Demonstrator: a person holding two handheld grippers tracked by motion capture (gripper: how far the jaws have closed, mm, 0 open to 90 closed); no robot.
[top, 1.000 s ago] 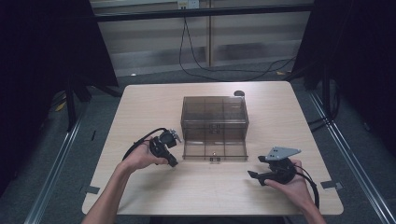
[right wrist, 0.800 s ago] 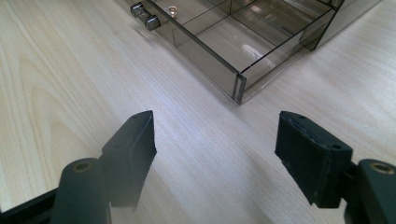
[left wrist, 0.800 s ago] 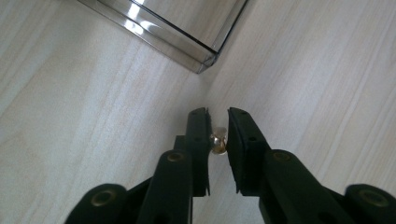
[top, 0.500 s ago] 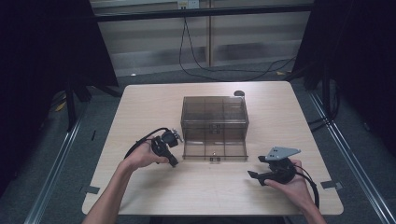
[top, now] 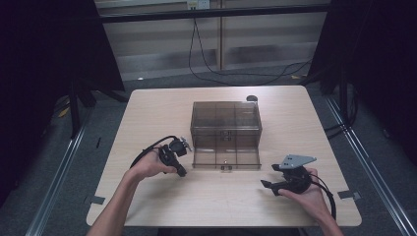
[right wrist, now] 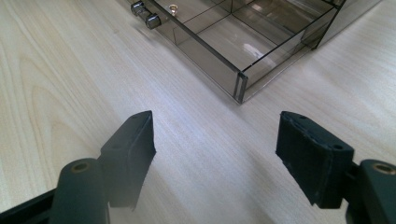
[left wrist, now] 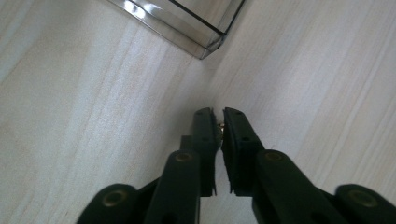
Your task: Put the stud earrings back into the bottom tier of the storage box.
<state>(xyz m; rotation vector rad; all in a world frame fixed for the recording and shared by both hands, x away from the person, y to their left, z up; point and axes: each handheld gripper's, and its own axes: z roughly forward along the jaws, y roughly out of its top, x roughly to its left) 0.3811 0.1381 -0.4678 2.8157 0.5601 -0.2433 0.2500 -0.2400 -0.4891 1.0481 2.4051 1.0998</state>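
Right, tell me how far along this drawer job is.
Done: the lower drawer of the smoky box stands pulled open. In hand: the left claw is shut low over the table, with a small brass-coloured piece glinting between its tips; what it is I cannot tell. Left: probably carrying it into the drawer and pushing that shut. The right claw is open and empty.

A laboratory recording station set up for manipulation trials.

A pale wood-grain tabletop with rounded corners point(top: 147, 113) stands alone on grey carpet, flanked by aluminium floor rails point(top: 59, 191) and black curtains point(top: 44, 54); black cables point(top: 216, 69) trail across the floor toward a wall socket point(top: 193, 5), and strips of grey tape point(top: 345, 194) mark the tabletop's near edge.
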